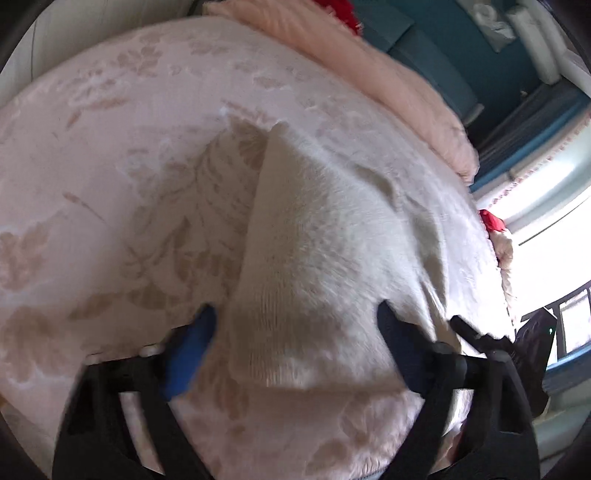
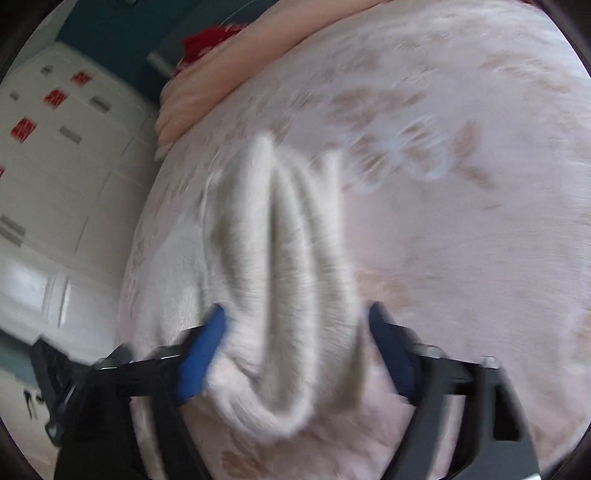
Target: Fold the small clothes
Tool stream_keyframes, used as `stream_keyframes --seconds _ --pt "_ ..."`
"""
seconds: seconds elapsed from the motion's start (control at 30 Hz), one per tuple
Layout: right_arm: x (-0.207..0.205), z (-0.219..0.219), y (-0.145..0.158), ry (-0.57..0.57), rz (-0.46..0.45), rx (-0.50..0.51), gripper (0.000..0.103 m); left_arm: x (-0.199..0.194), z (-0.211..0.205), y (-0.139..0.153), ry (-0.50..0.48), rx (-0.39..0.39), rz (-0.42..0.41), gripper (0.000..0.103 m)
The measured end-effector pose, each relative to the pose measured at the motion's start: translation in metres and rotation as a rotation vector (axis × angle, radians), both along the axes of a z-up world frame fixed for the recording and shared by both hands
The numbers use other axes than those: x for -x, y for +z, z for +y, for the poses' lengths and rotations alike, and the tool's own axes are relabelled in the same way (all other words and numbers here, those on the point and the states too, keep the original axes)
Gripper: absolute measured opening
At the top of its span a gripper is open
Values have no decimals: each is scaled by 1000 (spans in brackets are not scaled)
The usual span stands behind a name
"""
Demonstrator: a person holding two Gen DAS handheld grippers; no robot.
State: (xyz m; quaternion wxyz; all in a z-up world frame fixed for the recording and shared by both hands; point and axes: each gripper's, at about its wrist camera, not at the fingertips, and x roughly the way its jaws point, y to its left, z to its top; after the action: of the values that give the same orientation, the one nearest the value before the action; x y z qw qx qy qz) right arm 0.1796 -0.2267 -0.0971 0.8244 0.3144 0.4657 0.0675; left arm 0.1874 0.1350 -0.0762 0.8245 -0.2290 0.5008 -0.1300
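Observation:
A white knitted garment (image 1: 325, 229) lies folded on the pink flower-patterned bed cover (image 1: 110, 147). My left gripper (image 1: 295, 325) points down at its near edge and straddles it. The blue left pad (image 1: 195, 343) stands just off the cloth, so the jaws are open around it. In the right wrist view the same garment (image 2: 288, 229) is bunched into upright folds on the bed cover (image 2: 461, 240). My right gripper (image 2: 295, 325) has both pads against the bunch and is shut on it. That view is motion-blurred.
A pink pillow or blanket (image 1: 399, 88) lies along the far side of the bed, with something red (image 1: 340, 11) behind it. A bright window (image 1: 554, 240) is at the right. A white wardrobe (image 2: 55, 166) stands past the bed's left edge.

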Motion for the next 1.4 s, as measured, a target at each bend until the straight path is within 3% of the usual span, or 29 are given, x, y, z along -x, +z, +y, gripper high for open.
stream_keyframes --seconds 0.03,0.07,0.1,0.17,0.2,0.23,0.3,0.33,0.37,0.43,0.53,0.6,0.67,0.7,0.77,0.8,0.87,0.93,1.07,1.17,1.2,1.3,1.4 --pt "-7 6 1 20 17 50 27 -6 -4 -2 1 -36 24 55" --pt "-9 11 13 27 -9 101 16 -7 -4 3 1 -39 11 45" --pt "-9 12 29 35 -49 122 15 -5 -4 15 -6 -50 -21 40" --pt "-4 11 64 40 -141 168 9 0 -5 29 -28 -88 -57 37" --pt "-2 9 73 42 -171 210 2 1 -7 32 -36 -126 -65 36" --pt "-3 6 71 38 -168 281 2 0 -8 30 -39 -154 -57 36" --pt "-15 -1 38 68 -51 338 2 -4 -14 9 -58 -226 -12 43" --pt "-20 -8 10 66 81 356 2 -3 -12 5 -55 -240 -14 46" --pt "-16 -14 7 33 101 336 3 0 -11 6 -45 -238 -29 46" --pt "6 -18 35 -11 -24 237 3 9 -5 22 -19 -210 -53 46" --pt "17 4 75 49 -118 244 6 25 -3 48 -10 -198 -114 51" --pt "20 33 95 127 -160 280 6 31 -11 61 -15 -230 -165 53" --pt "25 59 92 203 -166 372 5 36 -29 65 -64 -294 -196 62" --pt "20 66 77 235 -130 404 3 36 -40 56 -92 -357 -183 68" --pt "12 72 18 295 25 515 0 30 -51 32 -138 -428 -119 68" --pt "15 68 -1 288 34 535 0 26 -54 16 -146 -463 -66 68" --pt "24 60 15 241 14 487 0 25 -55 -5 -142 -469 22 64" --pt "35 53 38 205 -9 430 1 35 -49 3 -100 -439 4 63" --pt "66 34 62 111 -36 359 12 52 -52 21 -86 -431 -28 65" --pt "76 29 62 27 -3 343 31 69 -56 34 -77 -444 -60 69" --pt "83 30 62 10 -2 356 42 76 -57 39 -78 -455 -73 71" --pt "107 42 69 -25 -38 492 64 87 -65 48 -78 -472 -100 78" --pt "129 51 68 -37 -56 536 67 103 -70 55 -79 -505 -131 85"
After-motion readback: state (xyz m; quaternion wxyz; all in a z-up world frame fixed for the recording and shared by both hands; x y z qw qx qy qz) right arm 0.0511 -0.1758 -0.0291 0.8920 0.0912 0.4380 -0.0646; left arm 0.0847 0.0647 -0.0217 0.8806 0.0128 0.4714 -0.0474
